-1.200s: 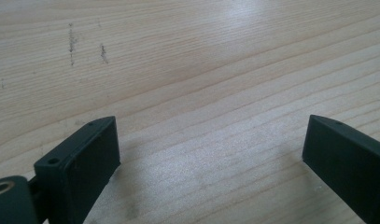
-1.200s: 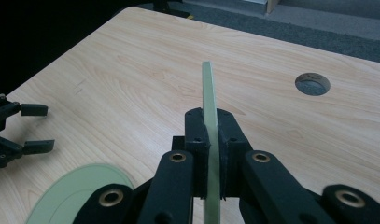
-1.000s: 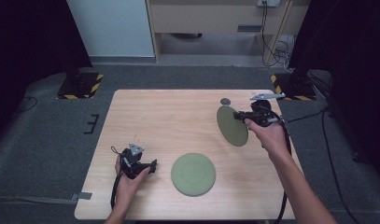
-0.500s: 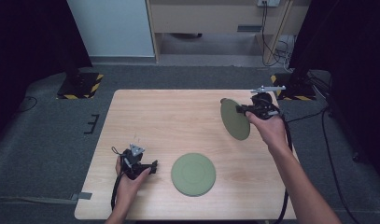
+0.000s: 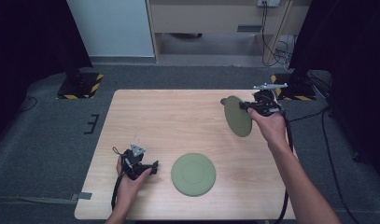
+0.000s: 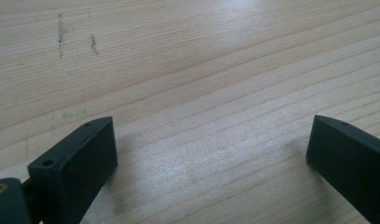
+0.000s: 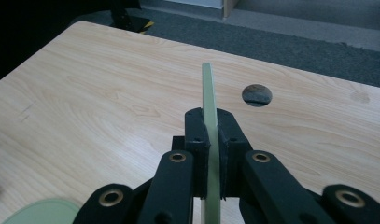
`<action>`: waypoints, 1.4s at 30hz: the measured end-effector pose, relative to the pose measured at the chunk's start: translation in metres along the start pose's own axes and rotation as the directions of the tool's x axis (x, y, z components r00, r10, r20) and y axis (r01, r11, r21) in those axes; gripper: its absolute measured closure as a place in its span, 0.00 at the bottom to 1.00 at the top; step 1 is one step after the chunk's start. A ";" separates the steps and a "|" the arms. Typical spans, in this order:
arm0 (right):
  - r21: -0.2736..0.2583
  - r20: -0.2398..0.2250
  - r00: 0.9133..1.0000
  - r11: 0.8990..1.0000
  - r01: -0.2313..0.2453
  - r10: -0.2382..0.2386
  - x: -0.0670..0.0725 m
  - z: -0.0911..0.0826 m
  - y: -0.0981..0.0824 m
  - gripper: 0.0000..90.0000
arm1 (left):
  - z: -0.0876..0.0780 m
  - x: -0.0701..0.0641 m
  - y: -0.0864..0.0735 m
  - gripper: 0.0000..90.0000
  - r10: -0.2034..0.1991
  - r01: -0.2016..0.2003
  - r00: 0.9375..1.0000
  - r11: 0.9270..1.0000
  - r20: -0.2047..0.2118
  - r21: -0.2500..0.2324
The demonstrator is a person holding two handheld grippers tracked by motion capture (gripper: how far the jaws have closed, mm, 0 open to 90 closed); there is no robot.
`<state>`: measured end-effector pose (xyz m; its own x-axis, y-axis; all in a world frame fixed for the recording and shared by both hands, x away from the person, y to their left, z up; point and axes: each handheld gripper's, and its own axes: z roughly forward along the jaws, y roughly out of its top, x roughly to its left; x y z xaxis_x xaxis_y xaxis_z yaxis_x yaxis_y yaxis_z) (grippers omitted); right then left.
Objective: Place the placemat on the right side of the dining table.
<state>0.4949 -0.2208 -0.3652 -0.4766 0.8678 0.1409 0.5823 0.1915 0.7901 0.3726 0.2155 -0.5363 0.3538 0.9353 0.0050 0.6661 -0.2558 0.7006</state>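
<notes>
While clamped on edge: green plate (image 5: 237,116), in right tongs (image 5: 247,106), at two o'clock.
Left tongs (image 5: 152,166): wide, bare, at seven o'clock.
Second plate (image 5: 193,174): flat on worktop (image 5: 178,121), at six o'clock.

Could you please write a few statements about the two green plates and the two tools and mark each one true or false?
1. The right tool is shut on the rim of a green plate and holds it on edge above the table. True.
2. The left tool is clamped on a plate. False: its jaws stand wide apart over bare wood with nothing between them.
3. A second green plate lies flat on the table, near its front edge. True.
4. The flat plate lies directly under the right tool. False: it lies just beside the left tool, well apart from the right one.
5. The table has a round hole near the held plate. True.
</notes>
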 end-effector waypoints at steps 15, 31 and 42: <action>-0.016 0.121 0.992 1.000 -0.023 0.025 -0.013 0.022 -0.002 0.95 | 0.000 0.000 0.000 0.01 -0.002 0.002 1.000 1.000 -0.002 0.001; -0.015 0.131 0.990 0.999 -0.049 0.051 -0.016 0.041 -0.014 0.95 | 0.000 0.000 0.000 0.01 -0.003 0.003 1.000 1.000 0.001 0.002; -0.033 0.112 0.988 0.995 -0.099 0.102 -0.028 0.044 -0.022 0.95 | 0.001 0.000 0.001 0.00 -0.001 0.001 1.000 1.000 0.003 0.003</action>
<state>0.5247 -0.2286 -0.4126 -0.3378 0.9287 0.1533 0.6046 0.0892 0.7915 0.3740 0.2153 -0.5367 0.3553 0.9348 0.0025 0.6681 -0.2558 0.6987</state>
